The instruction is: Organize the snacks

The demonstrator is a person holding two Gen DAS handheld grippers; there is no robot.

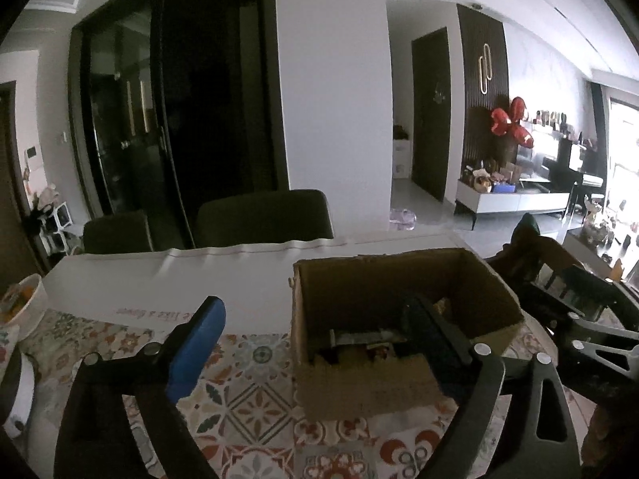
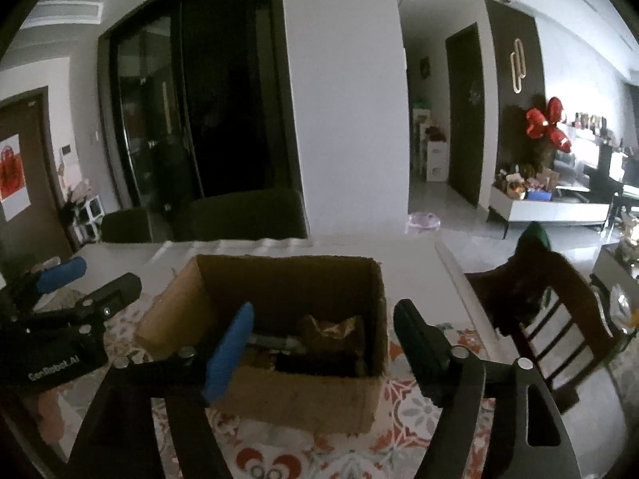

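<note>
We saw 1 open brown cardboard box (image 2: 279, 343) on the patterned tablecloth (image 1: 255, 395), 2 dark chairs (image 1: 263, 215) behind; left gripper (image 1: 315, 335) and right gripper (image 2: 323, 331) gaped wide, holding nothing.

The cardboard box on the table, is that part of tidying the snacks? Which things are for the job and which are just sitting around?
For the job:
cardboard box
snack packets inside it
left gripper, open and empty
right gripper, open and empty

Just sitting around:
patterned tablecloth
white bowl
wooden chair
two dark chairs
</note>
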